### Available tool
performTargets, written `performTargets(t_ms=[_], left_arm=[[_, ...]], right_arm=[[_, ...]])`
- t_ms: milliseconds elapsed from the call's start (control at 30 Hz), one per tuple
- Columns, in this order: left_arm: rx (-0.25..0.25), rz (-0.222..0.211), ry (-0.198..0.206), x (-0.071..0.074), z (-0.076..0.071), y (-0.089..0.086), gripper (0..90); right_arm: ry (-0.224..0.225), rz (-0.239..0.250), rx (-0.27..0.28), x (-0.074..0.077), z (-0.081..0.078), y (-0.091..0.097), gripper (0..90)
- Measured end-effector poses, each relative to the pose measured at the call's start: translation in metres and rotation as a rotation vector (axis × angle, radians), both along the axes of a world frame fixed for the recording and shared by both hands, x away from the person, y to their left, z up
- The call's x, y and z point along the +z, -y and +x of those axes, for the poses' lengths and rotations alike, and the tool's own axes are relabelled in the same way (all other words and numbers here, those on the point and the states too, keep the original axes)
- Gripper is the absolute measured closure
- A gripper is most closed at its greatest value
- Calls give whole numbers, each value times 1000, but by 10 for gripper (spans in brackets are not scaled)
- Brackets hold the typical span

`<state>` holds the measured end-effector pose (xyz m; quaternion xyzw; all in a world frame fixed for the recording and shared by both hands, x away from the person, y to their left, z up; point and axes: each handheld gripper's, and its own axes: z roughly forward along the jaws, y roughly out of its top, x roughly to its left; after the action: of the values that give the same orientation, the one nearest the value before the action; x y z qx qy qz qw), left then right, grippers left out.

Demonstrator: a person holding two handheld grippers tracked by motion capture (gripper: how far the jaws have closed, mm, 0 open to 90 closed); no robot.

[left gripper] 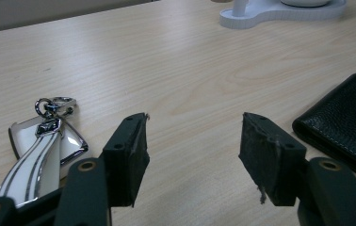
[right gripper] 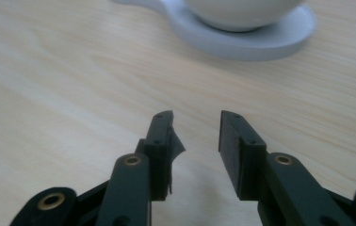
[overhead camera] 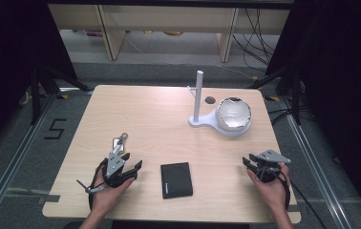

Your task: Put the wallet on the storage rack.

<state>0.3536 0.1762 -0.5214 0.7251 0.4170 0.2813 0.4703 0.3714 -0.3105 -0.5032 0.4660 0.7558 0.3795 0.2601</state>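
Observation:
A white and chrome key fob [overhead camera: 119, 141] with a key ring lies on the wooden table [overhead camera: 150, 119]. Just beyond and left of it sit the fingertips of my left gripper [overhead camera: 131, 161]. In the left gripper view the key fob [left gripper: 44, 146] lies left of the left jaw, and my left gripper [left gripper: 192, 141] stands open over bare wood. A black leather wallet [overhead camera: 176, 180] lies flat near the front edge, to the right of that gripper; the wallet [left gripper: 345, 122] is apart from the right jaw. My right gripper [overhead camera: 249, 160] rests low at the front right, open and holding nothing [right gripper: 195, 136].
A white stand [overhead camera: 207, 123] with an upright pole [overhead camera: 198, 95] and a white bowl [overhead camera: 233, 113] sits at the back right. Its base [right gripper: 242, 40] lies ahead of the right gripper. A small dark hole [overhead camera: 210, 100] is in the tabletop behind the stand.

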Motion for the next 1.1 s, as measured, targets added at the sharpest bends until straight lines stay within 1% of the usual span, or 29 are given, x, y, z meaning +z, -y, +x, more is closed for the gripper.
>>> performTargets(t_ms=[67, 100, 133, 200, 333, 367, 467, 533, 567, 600, 633, 667, 700, 733, 767, 800, 833, 867, 900, 933, 967, 1000, 1033, 1067, 1100], left_arm=[[-4, 0, 0, 0, 0, 1, 423], [0, 15, -4, 0, 0, 2, 425], [0, 15, -4, 0, 0, 2, 426], [-3, 15, 0, 0, 0, 2, 426], [-4, 11, 1, 0, 0, 1, 428], [-9, 1, 3, 0, 0, 1, 428], [-11, -7, 0, 0, -1, 0, 437], [-13, -6, 0, 0, -1, 0, 446], [-30, -6, 8, 0, -1, 0, 452], [-30, -6, 8, 0, -1, 0, 462], [-35, -9, 5, 0, -2, 0, 470], [-35, -10, 1, 0, -2, 0, 470], [-43, -17, 2, 0, -2, 0, 482], [-50, -21, -8, 0, -3, 0, 502], [-56, -33, -9, 1, -3, 1, 502], [-63, -34, -11, 2, -5, 1, 509], [-84, -39, -11, 7, -8, 4, 529], [-97, -37, -13, 10, -10, 6, 537], [-97, -37, -13, 10, -10, 6, 546], [-119, -38, -18, 12, -11, 8, 546], [-156, -32, -39, 15, -15, 13, 563], [-156, -32, -39, 15, -15, 13, 568], [-189, -40, -50, 17, -17, 17, 568], [-204, -46, -61, 18, -18, 20, 578], [-225, -62, -81, 19, -20, 24, 585]], right_arm=[[-16, -20, 62, 4, -1, -9, 674], [-25, -38, 79, 7, -2, -15, 674], [-25, -38, 79, 7, -2, -15, 674], [-37, -55, 131, 12, -3, -26, 672], [-42, -104, 226, 23, 1, -50, 662], [-42, -104, 226, 23, 1, -50, 662], [-62, -116, 260, 27, 5, -65, 658], [-85, -124, 277, 28, 5, -72, 657], [-92, -122, 280, 28, 6, -76, 656], [-92, -122, 280, 28, 6, -76, 656], [-122, -126, 305, 29, 7, -82, 654], [-122, -126, 305, 29, 7, -82, 654], [-124, -136, 311, 30, 8, -86, 653], [-134, -142, 336, 32, 10, -93, 651], [-134, -142, 336, 32, 10, -93, 651], [-134, -145, 340, 33, 11, -95, 650], [-153, -144, 367, 36, 13, -101, 645], [-161, -152, 383, 37, 14, -104, 644], [-147, -149, 390, 37, 16, -107, 643], [-147, -149, 390, 37, 16, -107, 643], [-178, -156, 412, 40, 18, -112, 635], [-178, -156, 412, 40, 18, -112, 635], [-182, -156, 417, 40, 19, -115, 634], [-189, -163, 427, 41, 21, -118, 631], [-188, -167, 431, 40, 22, -120, 630]])
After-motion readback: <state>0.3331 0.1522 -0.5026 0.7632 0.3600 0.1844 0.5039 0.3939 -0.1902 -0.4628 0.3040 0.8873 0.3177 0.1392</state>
